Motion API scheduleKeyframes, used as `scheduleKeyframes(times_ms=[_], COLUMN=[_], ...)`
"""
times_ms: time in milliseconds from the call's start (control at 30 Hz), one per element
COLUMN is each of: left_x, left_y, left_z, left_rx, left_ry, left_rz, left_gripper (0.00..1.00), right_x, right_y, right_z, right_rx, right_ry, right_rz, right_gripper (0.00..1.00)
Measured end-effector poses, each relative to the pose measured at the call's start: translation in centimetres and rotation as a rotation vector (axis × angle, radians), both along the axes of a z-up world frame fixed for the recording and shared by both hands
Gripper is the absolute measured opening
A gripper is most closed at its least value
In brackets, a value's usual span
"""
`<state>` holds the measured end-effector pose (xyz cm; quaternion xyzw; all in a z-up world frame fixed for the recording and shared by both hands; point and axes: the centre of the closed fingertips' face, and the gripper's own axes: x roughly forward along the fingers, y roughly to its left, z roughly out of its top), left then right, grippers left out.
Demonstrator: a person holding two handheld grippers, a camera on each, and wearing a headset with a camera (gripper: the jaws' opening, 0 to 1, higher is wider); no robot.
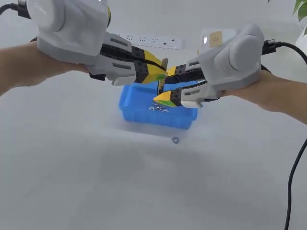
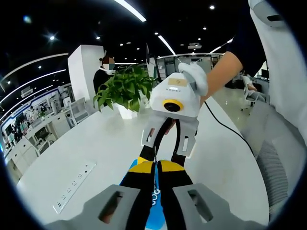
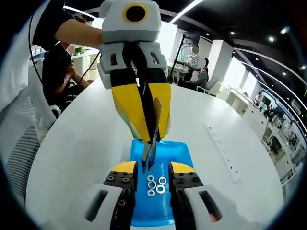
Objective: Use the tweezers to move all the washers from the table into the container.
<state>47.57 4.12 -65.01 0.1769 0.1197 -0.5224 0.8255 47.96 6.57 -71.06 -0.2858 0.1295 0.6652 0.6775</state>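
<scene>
In the head view, a blue container (image 1: 144,106) stands on the white table (image 1: 96,182), under both grippers. A small group of washers (image 1: 158,109) lies inside it, too blurred to count here. One loose washer (image 1: 175,140) lies on the table just in front of the container. The left gripper (image 1: 160,69) comes in from the left and the right gripper (image 1: 167,85) from the right, tip to tip above the container. Behind them lies one power strip (image 1: 153,41). A black cable (image 1: 292,182) runs down the right side.

In the right gripper view, the right gripper's two jaws stand apart, with nothing between them. Between them I see the container, and at least four washers lie close together on its floor. The left gripper faces the camera with its yellow jaws closed on the tweezers (image 3: 152,143), whose tips point down over the container, just above the washers. I cannot tell if the tips carry a washer.

In the left gripper view, the jaws are pressed together on the thin tweezers. The right gripper is straight ahead, with a potted plant (image 2: 125,88) behind it on the table.
</scene>
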Motion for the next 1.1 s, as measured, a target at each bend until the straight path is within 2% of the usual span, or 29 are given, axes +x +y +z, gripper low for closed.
scheduleKeyframes(times_ms=[67, 133, 267, 400, 467, 600, 733, 833, 967, 1033, 1067, 1100], left_x=[0.0, 0.0, -0.2, -0.4, -0.7, -1.5, -2.3, -2.8, -3.8, -4.5, -4.7, -4.8], left_y=[0.0, -0.1, -0.2, -0.3, -0.5, -1.1, -1.6, -1.7, -2.5, -3.0, -3.1, -3.2], left_z=[0.3, 0.4, 0.6, 0.7, 0.8, 1.0, 0.4, -0.2, -0.4, 0.0, -0.1, -0.3], left_rx=[-0.006, -0.01, -0.013, -0.019, -0.022, -0.036, -0.022, -0.036, -0.032, -0.046, -0.051, -0.046], left_ry=[-0.003, -0.003, -0.005, -0.004, -0.001, 0.0, 0.007, 0.018, 0.024, -0.002, 0.013, 0.013], left_rz=[0.002, 0.003, 0.005, 0.01, 0.01, 0.012, 0.008, 0.013, 0.01, -0.013, -0.005, -0.007], left_gripper=[0.06, 0.06, 0.06, 0.06, 0.06, 0.06, 0.06, 0.06, 0.06, 0.06, 0.06, 0.06], right_x=[-0.1, -0.1, -0.7, -1.6, -2.0, -3.3, -4.4, -5.4, -6.6, -6.9, -7.1, -7.3], right_y=[-0.3, -0.9, -2.3, -4.1, -4.9, -6.4, -7.7, -8.6, -9.5, -9.9, -10.0, -10.1], right_z=[0.2, 0.3, 0.7, 0.4, 0.4, 0.1, -0.2, -0.7, -0.9, -1.0, -1.0, -1.1], right_rx=[0.028, 0.035, 0.067, 0.067, 0.066, 0.067, 0.062, 0.048, 0.059, 0.067, 0.072, 0.075], right_ry=[0.042, 0.036, 0.057, 0.058, 0.041, 0.058, 0.07, 0.061, 0.09, 0.1, 0.102, 0.108], right_rz=[-0.03, -0.043, -0.07, -0.094, -0.101, -0.103, -0.105, -0.098, -0.11, -0.129, -0.136, -0.141], right_gripper=[0.31, 0.33, 0.42, 0.46, 0.46, 0.46, 0.49, 0.54, 0.6, 0.63, 0.64, 0.64])
